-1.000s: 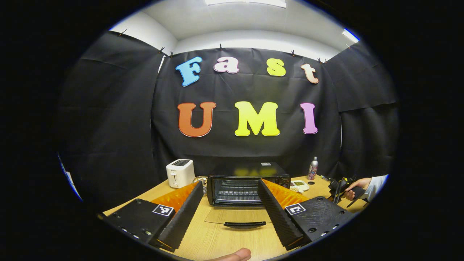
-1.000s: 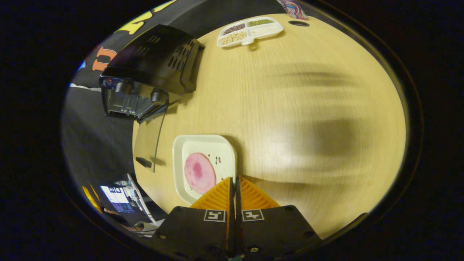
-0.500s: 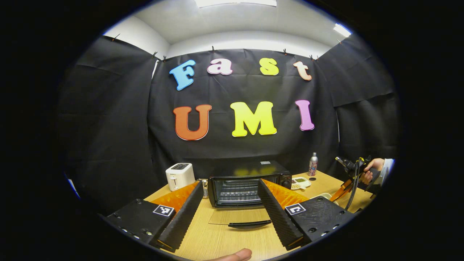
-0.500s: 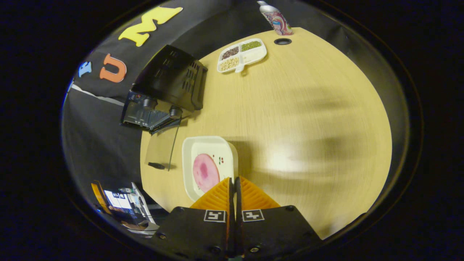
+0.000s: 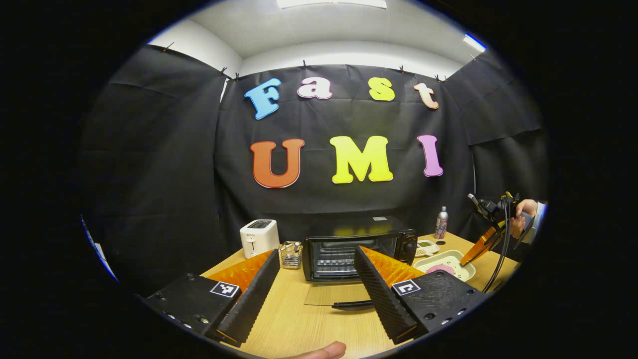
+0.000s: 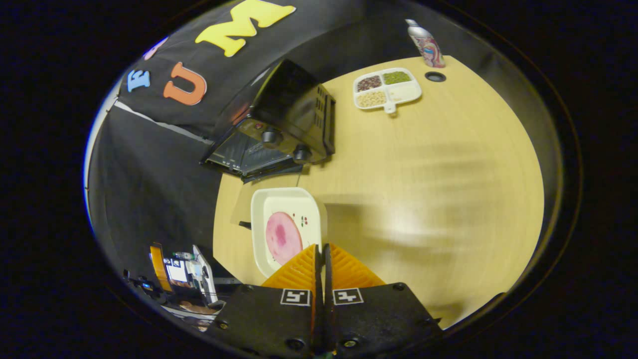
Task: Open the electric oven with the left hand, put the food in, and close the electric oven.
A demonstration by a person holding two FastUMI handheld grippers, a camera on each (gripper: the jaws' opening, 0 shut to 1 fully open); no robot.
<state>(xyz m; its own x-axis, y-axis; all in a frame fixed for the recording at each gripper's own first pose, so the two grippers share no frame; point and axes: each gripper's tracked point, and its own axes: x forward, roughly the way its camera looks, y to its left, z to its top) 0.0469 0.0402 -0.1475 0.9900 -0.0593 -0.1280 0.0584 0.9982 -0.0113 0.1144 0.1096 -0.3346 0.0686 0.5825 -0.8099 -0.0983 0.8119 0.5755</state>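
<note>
- Left gripper view, lower left to right: the left gripper hangs with its fingers spread wide and nothing between them, and past them the electric oven stands with its glass door folded flat onto the bench.
- Since a second ago this view has drifted, so the oven sits right of centre — and the plate, not seen here then, has come into the right of the frame beside the oven.
- Far right of the same view, a hand holds the right gripper tilted down onto the plate's edge.
- Right gripper view, lower centre: the orange fingers look clenched on the plate's rim, with the pink slice of food lying on it, left of centre.
- That plate has moved closer to the open door than before — the put-in step looks well under way, closing yet to come.
- This view alone gives the compartment dish and the bottle clearly, in the upper right.
</note>
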